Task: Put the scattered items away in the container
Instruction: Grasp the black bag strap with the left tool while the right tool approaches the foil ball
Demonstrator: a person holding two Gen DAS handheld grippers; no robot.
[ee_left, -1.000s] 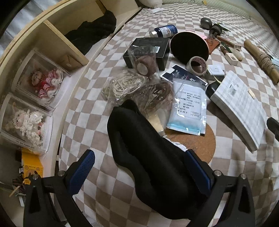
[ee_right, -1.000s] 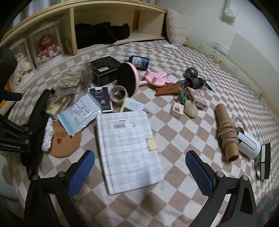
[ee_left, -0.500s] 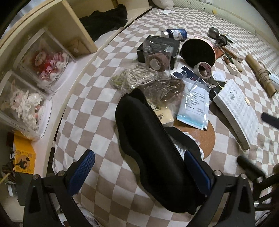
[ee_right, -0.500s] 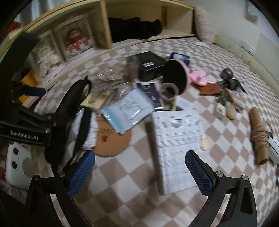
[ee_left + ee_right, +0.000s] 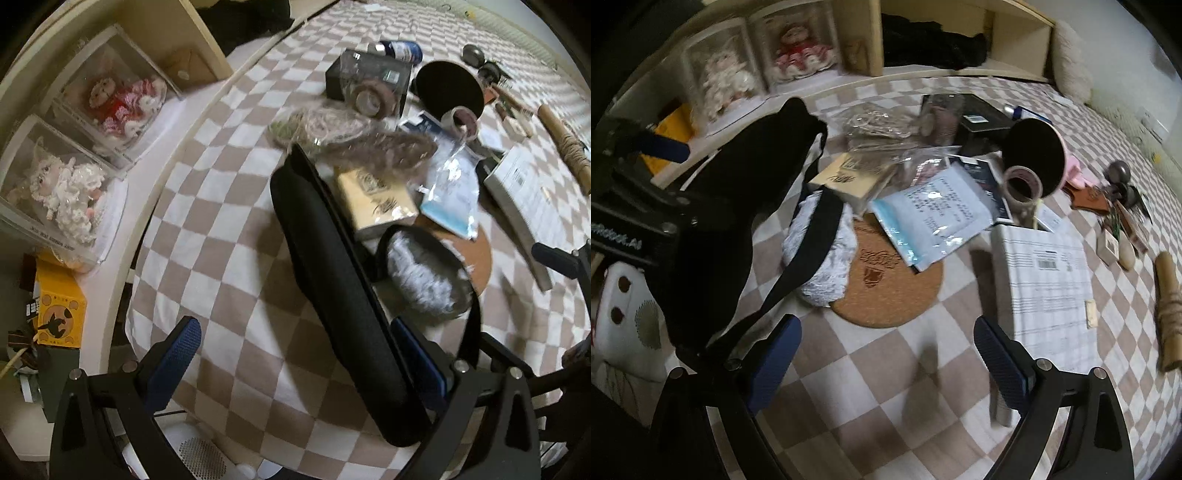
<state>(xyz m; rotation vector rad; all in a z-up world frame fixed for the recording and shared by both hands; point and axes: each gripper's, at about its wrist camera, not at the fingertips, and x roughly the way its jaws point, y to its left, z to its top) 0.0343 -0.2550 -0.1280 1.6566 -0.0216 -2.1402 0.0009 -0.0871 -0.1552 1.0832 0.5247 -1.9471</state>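
Left gripper (image 5: pixel 295 362): fingers spread wide; a black bag (image 5: pixel 332 277) lies across the gap and against the right finger, though whether anything is pinched I cannot tell (the blue pads sit well apart).

Right gripper (image 5: pixel 886 354): fingers wide apart, holding nothing, over bare checked bedspread (image 5: pixel 879 398).

Black bag, seen from the right (image 5: pixel 713 229): raised at the left gripper, mouth slack, its strap (image 5: pixel 809 254) draped over a white fluffy item (image 5: pixel 827 266).

Cork mat (image 5: pixel 890 280): flat, just beyond the right fingers; the fluffy item overlaps its left edge.

Blue-edged packet (image 5: pixel 934 214): resting on the mat's far rim.

Cream box (image 5: pixel 849 181): beside the bag's mouth, under clear bags of cord (image 5: pixel 875 125).

Tape roll (image 5: pixel 1023 184): upright, touching a black dish (image 5: pixel 1034 158) tipped on edge.

Notepad (image 5: pixel 1049 280): right of the mat.

Twine-wrapped tube (image 5: pixel 1169 314): far right, apart.

Shelf (image 5: pixel 871 37): behind the bed, with two boxed dolls (clear cases).
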